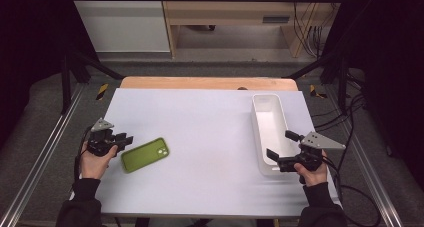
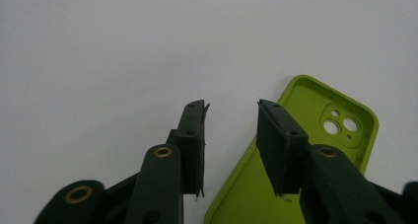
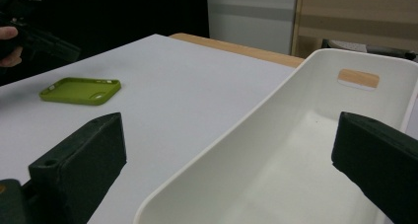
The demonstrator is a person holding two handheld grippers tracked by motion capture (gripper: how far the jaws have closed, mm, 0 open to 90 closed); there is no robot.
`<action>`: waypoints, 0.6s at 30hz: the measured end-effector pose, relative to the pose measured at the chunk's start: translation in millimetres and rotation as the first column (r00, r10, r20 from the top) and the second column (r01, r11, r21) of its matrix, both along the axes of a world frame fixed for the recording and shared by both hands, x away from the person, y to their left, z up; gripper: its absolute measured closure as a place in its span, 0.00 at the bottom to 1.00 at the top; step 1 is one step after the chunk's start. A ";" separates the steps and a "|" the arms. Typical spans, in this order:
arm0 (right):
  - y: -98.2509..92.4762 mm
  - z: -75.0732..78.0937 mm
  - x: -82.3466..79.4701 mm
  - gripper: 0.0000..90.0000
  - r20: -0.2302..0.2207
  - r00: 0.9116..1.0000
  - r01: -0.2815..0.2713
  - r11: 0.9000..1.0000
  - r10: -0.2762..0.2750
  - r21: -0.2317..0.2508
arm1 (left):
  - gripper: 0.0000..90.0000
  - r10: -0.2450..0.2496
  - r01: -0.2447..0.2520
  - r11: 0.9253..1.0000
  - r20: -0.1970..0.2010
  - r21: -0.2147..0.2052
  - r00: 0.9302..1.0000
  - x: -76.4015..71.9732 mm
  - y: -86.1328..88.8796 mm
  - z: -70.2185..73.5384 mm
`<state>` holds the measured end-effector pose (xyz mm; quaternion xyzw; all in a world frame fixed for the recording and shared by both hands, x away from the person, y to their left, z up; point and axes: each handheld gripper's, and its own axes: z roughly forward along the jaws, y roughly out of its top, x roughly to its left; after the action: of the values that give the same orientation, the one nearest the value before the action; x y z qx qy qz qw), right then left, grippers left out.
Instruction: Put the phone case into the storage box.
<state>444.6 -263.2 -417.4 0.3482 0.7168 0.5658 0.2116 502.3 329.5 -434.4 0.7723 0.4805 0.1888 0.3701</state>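
- Lying flat on the white table (image 1: 200, 137), the green phone case (image 1: 145, 155) shows its hollow inside face up, camera cut-outs at its far end, about eight o'clock from the table's middle.
- It is a bright lime colour, with rounded corners, a raised rim all round, and three round holes of differing size in the camera window, clear in the left gripper view (image 2: 300, 150).
- The left gripper (image 1: 123, 139) sits at the case's nine o'clock end, its jaws parted with a gap between them; one jaw hangs over the case's near corner, the other over bare table, and no pad presses on the case.
- The right gripper (image 1: 283, 146) stands wide apart, its jaws straddling the near long wall of the white bin (image 1: 270, 127), with nothing squeezed between them.
- The bin sits at three o'clock, long and narrow, with a slot handle in its far end wall (image 3: 358, 78).
- Hard to judge: whether the left jaw actually touches the case's rim; the case's near end is cut off by the frame and hidden behind the jaw in the left gripper view.
- In the right gripper view the bin's near end runs out of frame.
- The count: one case, one bin, two grippers, two hands in dark sleeves.
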 end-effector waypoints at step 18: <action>0.0 -0.1 0.0 0.00 0.002 1.000 -0.001 1.000 0.001 -0.002 | 0.99 0.054 -0.054 0.996 -0.008 0.077 0.998 -2.4 -2.8 -8.7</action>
<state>444.6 -263.2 -417.5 0.3472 0.7172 0.5656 0.2124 499.9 326.7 -443.1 0.7737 0.4954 0.2132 0.3325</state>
